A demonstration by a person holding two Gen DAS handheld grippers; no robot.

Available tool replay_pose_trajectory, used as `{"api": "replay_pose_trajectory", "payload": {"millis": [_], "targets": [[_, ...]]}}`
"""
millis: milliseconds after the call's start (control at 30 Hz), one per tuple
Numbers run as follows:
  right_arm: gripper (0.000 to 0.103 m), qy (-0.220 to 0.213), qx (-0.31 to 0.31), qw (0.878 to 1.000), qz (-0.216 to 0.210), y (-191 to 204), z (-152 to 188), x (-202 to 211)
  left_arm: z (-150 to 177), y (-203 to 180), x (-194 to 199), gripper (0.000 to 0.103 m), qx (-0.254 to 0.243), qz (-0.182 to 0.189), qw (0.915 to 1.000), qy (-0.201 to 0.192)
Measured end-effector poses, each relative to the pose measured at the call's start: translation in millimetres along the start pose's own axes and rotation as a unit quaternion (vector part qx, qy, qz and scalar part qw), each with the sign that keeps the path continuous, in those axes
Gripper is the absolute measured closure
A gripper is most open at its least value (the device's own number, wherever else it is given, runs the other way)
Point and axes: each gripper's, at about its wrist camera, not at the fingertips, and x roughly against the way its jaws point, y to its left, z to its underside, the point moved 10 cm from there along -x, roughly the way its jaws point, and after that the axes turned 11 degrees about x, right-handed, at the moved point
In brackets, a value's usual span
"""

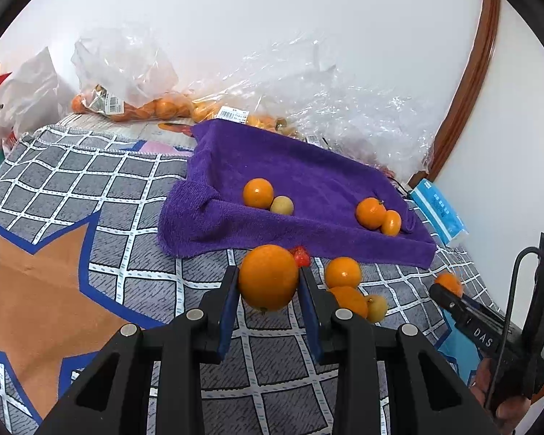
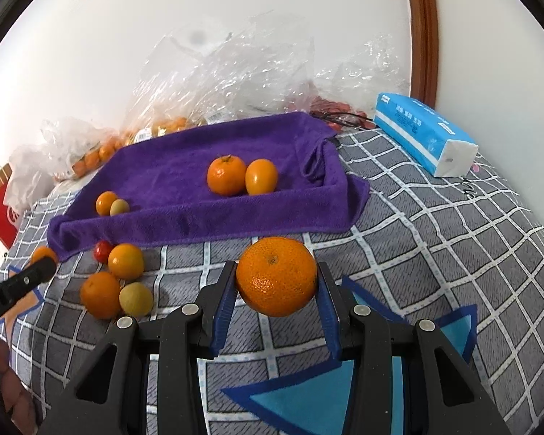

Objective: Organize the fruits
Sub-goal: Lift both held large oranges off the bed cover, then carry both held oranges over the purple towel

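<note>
Clamped between the blue pads of the left tool is a smooth orange, lifted above the checked cloth. Right tool likewise grips a dimpled mandarin between its pads. Ahead lies the purple towel, carrying two pairs of fruit; four loose fruits sit just before its near edge.
</note>
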Motion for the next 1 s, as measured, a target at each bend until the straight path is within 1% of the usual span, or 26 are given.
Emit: {"api": "replay_pose_trajectory", "payload": {"millis": [133, 600, 1000], "targets": [[0.061, 0.006, 0.002, 1.0, -0.009, 6.7, 4.0, 1.5, -1.5, -1.9, 3.1, 0.072, -0.005, 0.0, 1.0, -0.007], [0.061, 0.025, -0.002, 0.999, -0.024, 25.2, 14.4, 7.0, -3.0, -0.9, 7.2, 0.072, 0.009, 0.009, 0.9999, -0.011], [0.061, 0.028, -0.013, 0.999, -0.02, 25.6, 8.7, 22.5, -2.8, 0.9, 6.8, 0.072, 0.021, 0.016, 0.9996, -0.006]]}}
